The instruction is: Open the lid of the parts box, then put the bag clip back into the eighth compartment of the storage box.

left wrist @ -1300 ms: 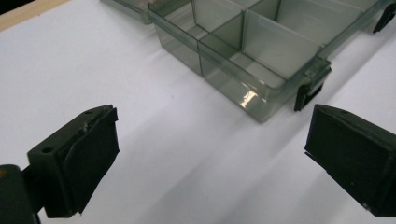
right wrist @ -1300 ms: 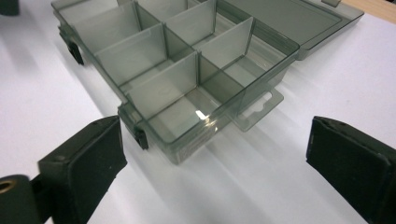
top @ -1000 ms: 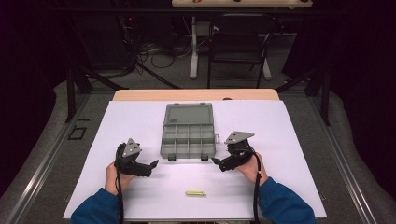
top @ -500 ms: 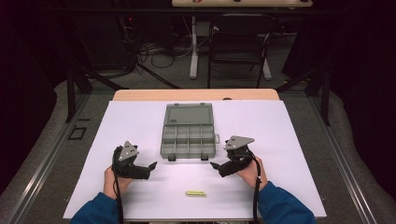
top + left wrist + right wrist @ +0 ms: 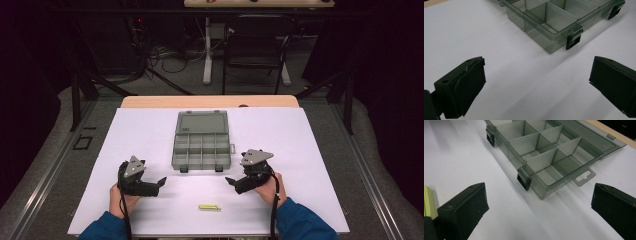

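Note:
An open smoky-grey plastic organiser box [image 5: 201, 140] lies mid-table, lid folded back, its compartments [image 5: 541, 157] empty where I can see into them. A small yellow-green stick [image 5: 209, 206] lies on the white sheet near the front edge, between my hands; its end shows at the left edge as the stick [image 5: 428, 200] in the right gripper view. My left gripper [image 5: 161, 181] rests front-left of the box, jaws wide apart and empty [image 5: 536, 82]. My right gripper [image 5: 229, 181] sits front-right of the box, also open and empty [image 5: 537, 210]. Both point inward.
The white sheet [image 5: 300, 145] covers the table, with a wooden edge [image 5: 210, 101] at the back. Black latches [image 5: 573, 42] stick out from the box's front wall. Beyond the table are a chair, cables and dark floor.
Both grippers have drawn slightly back toward the front edge of the table and lower; the box and stick have not moved.

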